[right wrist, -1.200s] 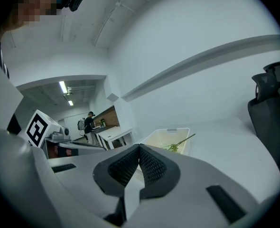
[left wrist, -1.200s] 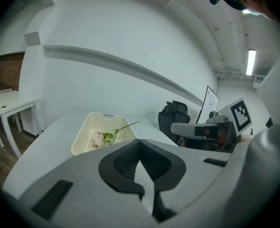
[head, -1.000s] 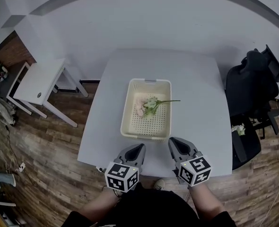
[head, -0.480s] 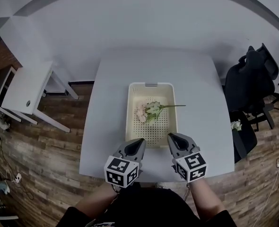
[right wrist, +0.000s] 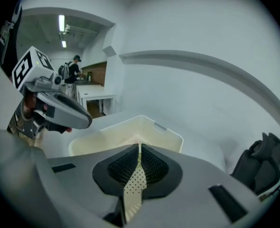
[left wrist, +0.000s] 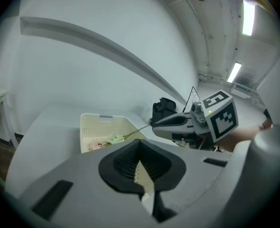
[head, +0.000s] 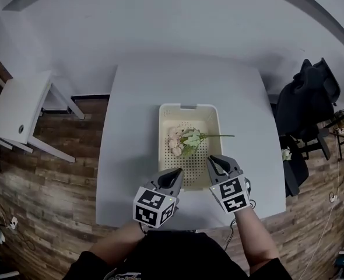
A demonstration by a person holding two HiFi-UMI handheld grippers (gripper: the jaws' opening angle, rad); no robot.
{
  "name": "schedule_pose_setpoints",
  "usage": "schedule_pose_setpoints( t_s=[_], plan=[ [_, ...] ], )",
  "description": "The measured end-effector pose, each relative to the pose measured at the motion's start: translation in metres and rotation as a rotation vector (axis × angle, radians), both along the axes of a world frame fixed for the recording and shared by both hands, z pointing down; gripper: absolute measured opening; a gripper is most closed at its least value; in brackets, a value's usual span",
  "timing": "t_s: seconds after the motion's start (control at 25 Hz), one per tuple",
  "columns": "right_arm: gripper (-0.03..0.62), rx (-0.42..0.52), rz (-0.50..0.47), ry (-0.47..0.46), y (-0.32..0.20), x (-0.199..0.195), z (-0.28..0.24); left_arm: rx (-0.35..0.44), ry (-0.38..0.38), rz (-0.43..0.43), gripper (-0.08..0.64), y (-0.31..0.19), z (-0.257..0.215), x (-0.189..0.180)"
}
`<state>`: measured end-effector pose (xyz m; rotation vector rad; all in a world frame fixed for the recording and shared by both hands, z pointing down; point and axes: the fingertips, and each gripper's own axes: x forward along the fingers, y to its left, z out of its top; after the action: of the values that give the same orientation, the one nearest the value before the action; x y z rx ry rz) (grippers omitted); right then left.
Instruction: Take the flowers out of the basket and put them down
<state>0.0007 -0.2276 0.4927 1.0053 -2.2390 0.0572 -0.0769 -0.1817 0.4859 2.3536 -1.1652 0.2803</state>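
A cream perforated basket [head: 162, 134] stands on the white table [head: 134, 98]. In it lies a bunch of pale pink flowers with green leaves [head: 183, 139], its stem over the right rim. My left gripper [head: 177, 172] hovers at the basket's near rim, shut and empty. My right gripper [head: 211, 159] is over the near right corner, its jaws opening by a sliver with nothing between them. The left gripper view shows the basket [left wrist: 90, 126], the flowers [left wrist: 107, 140] and the right gripper [left wrist: 155, 123]. In the right gripper view the basket [right wrist: 164, 132] lies ahead and the left gripper [right wrist: 85, 121] at left.
A black office chair [head: 303, 107] stands right of the table. A small white side table [head: 17, 112] is at the left on the wooden floor [head: 55, 185]. A person [right wrist: 74, 68] stands far off in the right gripper view.
Both grippers have moved forward from the table's near edge to the basket's near rim. The flowers lie where they were.
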Motion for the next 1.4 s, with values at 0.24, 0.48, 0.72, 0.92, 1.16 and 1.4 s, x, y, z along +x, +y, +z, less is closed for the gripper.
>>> schedule_pose_setpoints(
  t_s=[0.24,0.48,0.72,0.92,1.16,1.4],
  plan=[
    [0.028,0.009,-0.053,0.292,-0.034,-0.003,0.033,-0.038,0.024,0.029,0.006,-0.026,0.014,-0.004],
    [0.126,0.088,-0.200,0.763,-0.062,0.001,0.077,-0.109,0.066,0.033,0.006,-0.052,0.034,-0.012],
    [0.127,0.109,-0.277,1.068,-0.092,0.013,0.113,-0.151,0.102,0.039,0.007,-0.072,0.049,-0.018],
    [0.140,0.094,-0.326,1.193,-0.112,0.017,0.131,-0.177,0.202,0.076,0.008,-0.075,0.030,-0.016],
    [0.138,0.041,-0.347,1.258,-0.120,0.022,0.150,-0.165,0.193,0.076,0.007,-0.079,0.034,-0.023],
    [0.059,0.055,-0.340,1.244,-0.126,0.019,0.149,-0.170,0.190,0.057,0.008,-0.077,0.038,-0.031]
  ],
)
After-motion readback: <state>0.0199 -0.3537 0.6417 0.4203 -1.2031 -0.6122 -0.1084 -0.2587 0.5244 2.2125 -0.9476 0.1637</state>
